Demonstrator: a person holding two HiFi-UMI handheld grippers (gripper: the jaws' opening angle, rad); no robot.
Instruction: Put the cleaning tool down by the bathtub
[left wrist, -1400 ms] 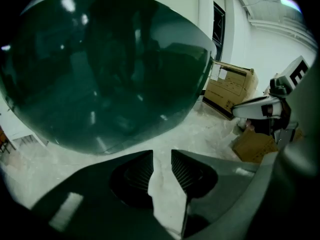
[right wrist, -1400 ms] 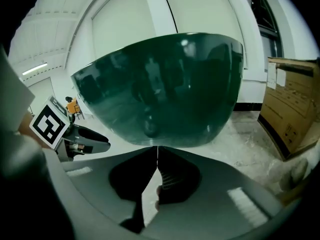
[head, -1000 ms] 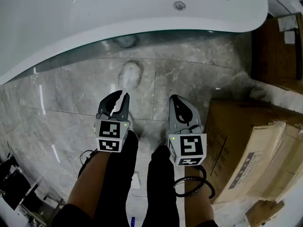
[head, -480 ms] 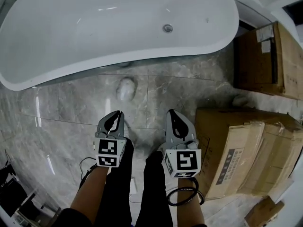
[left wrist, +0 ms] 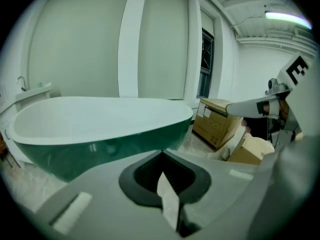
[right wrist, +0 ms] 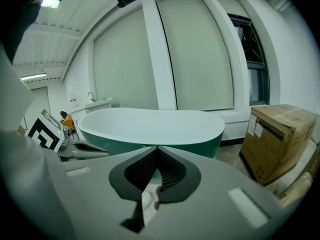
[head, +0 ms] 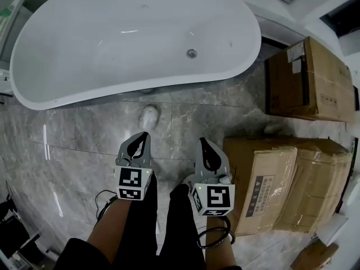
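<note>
Both claws have drawn back from the pale, rounded cleaning tool (head: pixel 149 116), which lies on the grey marble floor (head: pixel 84 145) just beside the white oval bathtub (head: pixel 112 89). Left claw (head: pixel 144 134) and right claw (head: pixel 203 142) are closed and empty. Placement appears complete; the next move calls only for withdrawal.

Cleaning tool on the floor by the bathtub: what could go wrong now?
The cleaning tool lies on the glossy floor just ahead of the person's legs, so a step forward could land on it and cause a slip. The cardboard boxes stand close on the right and would be easy to bump when turning.
</note>
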